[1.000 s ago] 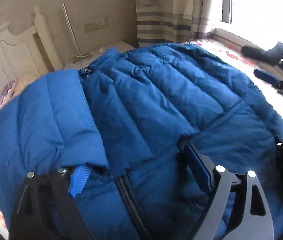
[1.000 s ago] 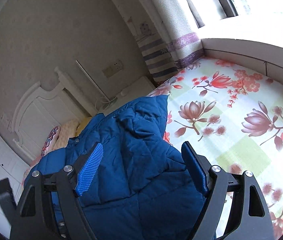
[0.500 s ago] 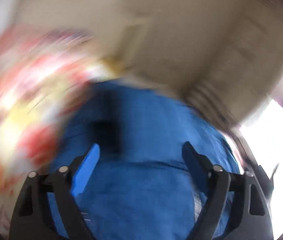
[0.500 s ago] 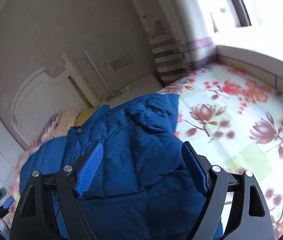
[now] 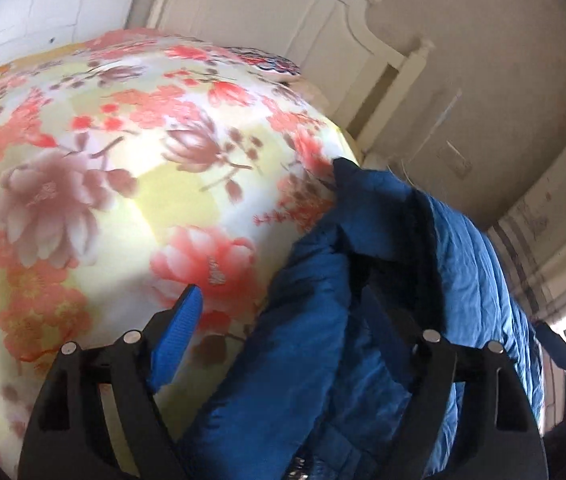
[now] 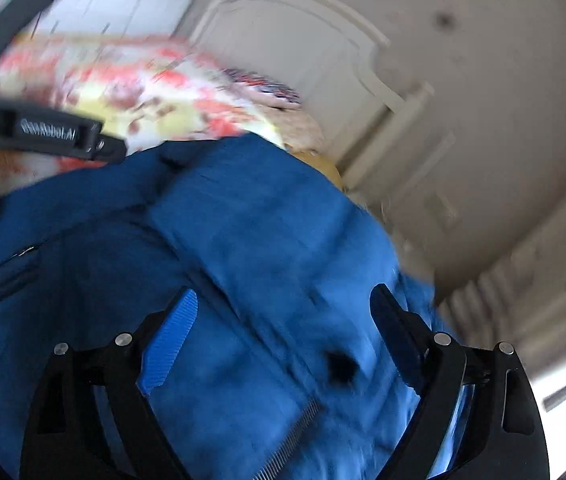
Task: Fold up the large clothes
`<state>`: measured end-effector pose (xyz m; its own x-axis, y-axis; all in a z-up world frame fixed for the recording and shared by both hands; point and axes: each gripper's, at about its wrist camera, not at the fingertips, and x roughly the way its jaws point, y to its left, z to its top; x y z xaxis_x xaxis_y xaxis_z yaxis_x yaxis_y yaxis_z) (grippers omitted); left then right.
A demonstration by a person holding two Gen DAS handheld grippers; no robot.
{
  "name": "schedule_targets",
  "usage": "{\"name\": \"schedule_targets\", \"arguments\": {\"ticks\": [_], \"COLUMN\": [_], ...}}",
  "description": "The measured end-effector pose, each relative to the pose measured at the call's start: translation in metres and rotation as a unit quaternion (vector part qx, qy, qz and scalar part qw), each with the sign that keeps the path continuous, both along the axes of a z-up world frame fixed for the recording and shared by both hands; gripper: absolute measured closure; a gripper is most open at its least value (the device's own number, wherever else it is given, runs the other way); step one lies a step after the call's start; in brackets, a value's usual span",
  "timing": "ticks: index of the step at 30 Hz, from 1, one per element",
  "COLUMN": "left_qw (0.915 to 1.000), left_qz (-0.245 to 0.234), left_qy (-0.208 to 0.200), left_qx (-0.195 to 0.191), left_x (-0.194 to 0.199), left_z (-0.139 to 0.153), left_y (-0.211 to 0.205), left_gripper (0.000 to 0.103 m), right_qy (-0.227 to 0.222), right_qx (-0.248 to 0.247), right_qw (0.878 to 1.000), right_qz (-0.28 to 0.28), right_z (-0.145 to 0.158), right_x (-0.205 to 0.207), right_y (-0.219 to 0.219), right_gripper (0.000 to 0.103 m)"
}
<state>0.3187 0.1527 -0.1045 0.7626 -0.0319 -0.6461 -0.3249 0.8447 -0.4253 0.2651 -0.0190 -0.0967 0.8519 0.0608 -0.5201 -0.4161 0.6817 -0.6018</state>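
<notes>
While it lies bunched, the blue jacket covers the floral bedspread.

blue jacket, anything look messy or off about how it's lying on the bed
Yes. The blue jacket is bunched rather than flat: in the left wrist view its edge is rucked up into a ridge with a dark hollow, lying on the floral bedspread. The right wrist view is too blurred for detail.
</notes>
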Motion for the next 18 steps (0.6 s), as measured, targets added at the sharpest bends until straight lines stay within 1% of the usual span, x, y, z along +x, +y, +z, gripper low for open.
{"name": "schedule_targets", "arguments": {"ticks": [1,2,3,4,5,6,7,8,9,10,11,12,13,14,15,16,17,18], "left_qw": [1.0000,0.9999,0.9996,0.9994,0.9992,0.9990,0.9989,0.9988,0.9989,0.9989,0.9989,0.9989,0.9989,0.9988,0.9986,0.9985,0.9984,0.9983], "left_qz": [0.003,0.005,0.008,0.010,0.011,0.009,0.008,0.008,0.006,0.005,0.004,0.003,0.002,0.002,0.002,0.003,0.003,0.003], "left_qy": [0.002,0.004,0.007,0.009,0.011,0.012,0.013,0.013,0.012,0.012,0.012,0.013,0.016,0.017,0.017,0.017,0.018,0.018], "left_qx": [-0.008,-0.016,-0.025,-0.032,-0.038,-0.043,-0.045,-0.046,-0.046,-0.045,-0.045,-0.045,-0.044,-0.046,-0.050,-0.052,-0.054,-0.055], "left_x": [-0.003,-0.003,-0.001,0.001,0.000,0.001,0.001,0.001,0.000,0.000,0.000,0.000,0.000,0.000,0.000,0.000,0.000,0.000], "left_z": [-0.003,-0.004,-0.007,-0.010,-0.011,-0.012,-0.012,-0.013,-0.013,-0.012,-0.012,-0.012,-0.013,-0.013,-0.014,-0.014,-0.014,-0.014], "left_y": [0.007,0.009,0.013,0.015,0.016,0.017,0.017,0.017,0.017,0.016,0.016,0.015,0.015,0.015,0.016,0.017,0.017,0.017], "left_gripper": [0.022,0.022,0.022,0.022,0.022,0.022,0.022,0.022,0.022,0.021,0.021,0.021,0.020,0.019,0.019,0.019,0.018,0.018], "right_qy": [-0.015,-0.025,-0.034,-0.034,-0.013,-0.006,-0.007,-0.006,-0.002,0.005,0.010,0.012,0.015,0.019,0.027,0.040,0.051,0.064], "right_qx": [-0.031,-0.047,-0.058,-0.056,-0.030,-0.003,0.038,0.091,0.158,0.243,0.328,0.390,0.470,0.521,0.587,0.632,0.651,0.660], "right_qw": [0.999,0.999,0.998,0.998,0.999,1.000,0.999,0.996,0.987,0.970,0.943,0.918,0.878,0.846,0.796,0.753,0.728,0.705], "right_qz": [-0.001,-0.002,-0.002,0.001,0.015,0.016,0.010,0.006,-0.006,-0.028,-0.050,-0.066,-0.089,-0.109,-0.144,-0.180,-0.207,-0.251], "right_z": [-0.007,-0.011,-0.012,-0.010,-0.003,0.005,0.018,0.033,0.050,0.068,0.083,0.090,0.093,0.091,0.080,0.066,0.054,0.038], "right_x": [0.006,0.009,0.015,0.018,0.022,0.022,0.020,0.018,0.018,0.018,0.016,0.014,0.012,0.009,0.008,0.008,0.008,0.007], "right_y": [0.015,0.022,0.029,0.031,0.027,0.023,0.013,-0.003,-0.026,-0.059,-0.098,-0.128,-0.171,-0.202,-0.246,-0.280,-0.302,-0.327], "right_gripper": [0.019,0.020,0.032,0.041,0.062,0.077,0.079,0.082,0.083,0.083,0.083,0.083,0.083,0.083,0.082,0.082,0.076,0.073]}}
